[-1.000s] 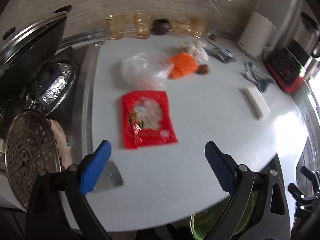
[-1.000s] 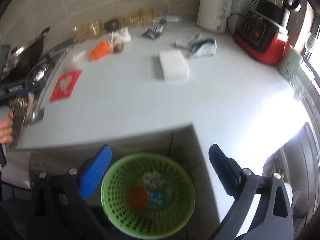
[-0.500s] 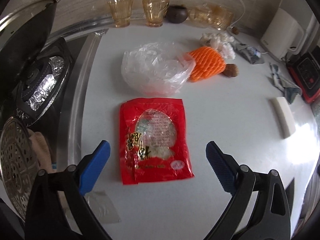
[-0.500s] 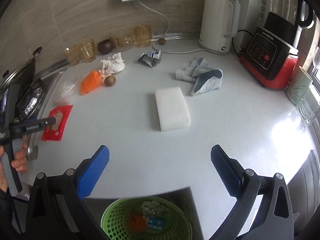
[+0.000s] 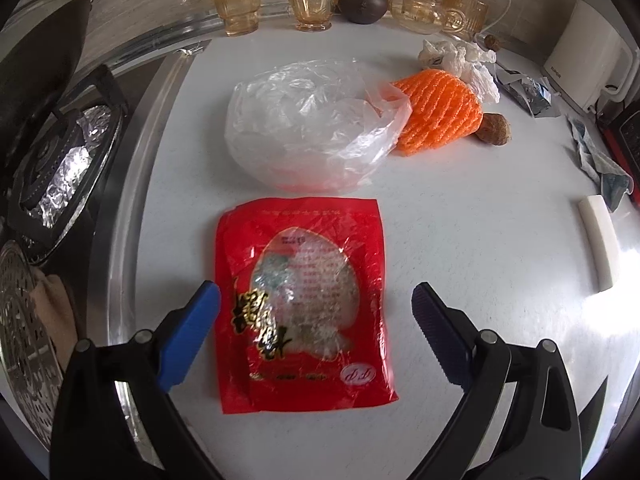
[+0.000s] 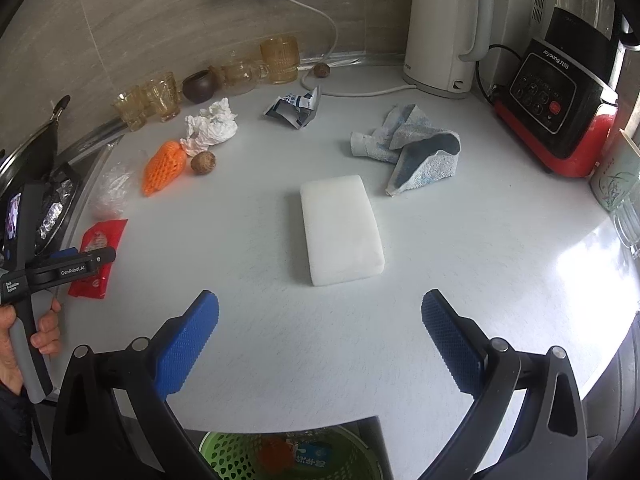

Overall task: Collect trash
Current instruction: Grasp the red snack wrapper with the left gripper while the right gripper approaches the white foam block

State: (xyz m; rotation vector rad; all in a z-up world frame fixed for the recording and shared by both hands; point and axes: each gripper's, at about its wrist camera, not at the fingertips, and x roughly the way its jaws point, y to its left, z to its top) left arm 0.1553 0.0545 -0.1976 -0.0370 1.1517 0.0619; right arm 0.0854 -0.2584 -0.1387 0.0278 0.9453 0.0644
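A red snack wrapper [image 5: 304, 304] lies flat on the white counter; my left gripper [image 5: 316, 332] is open just above it, one finger on each side. The wrapper also shows in the right wrist view [image 6: 98, 258], under the left gripper [image 6: 68, 264]. Beyond it lie a clear plastic bag [image 5: 308, 124], an orange foam net [image 5: 438, 114], a brown nut [image 5: 494, 129], crumpled tissue [image 6: 212, 126] and a torn blue-white packet [image 6: 296, 110]. My right gripper [image 6: 320, 338] is open and empty above the counter's front edge, over a green basket [image 6: 224, 456] holding trash.
A white sponge block [image 6: 340, 228] and a blue cloth [image 6: 412, 148] lie mid-counter. Amber glasses [image 5: 276, 2] and a dark pot [image 5: 362, 2] line the back wall. A stove with pan [image 5: 52, 140] is at left; a kettle [image 6: 444, 28] and red-black appliance [image 6: 560, 92] at right.
My left gripper has moved forward and down until its open fingers straddle the red wrapper. My right gripper has risen from over the basket and now looks across the counter.
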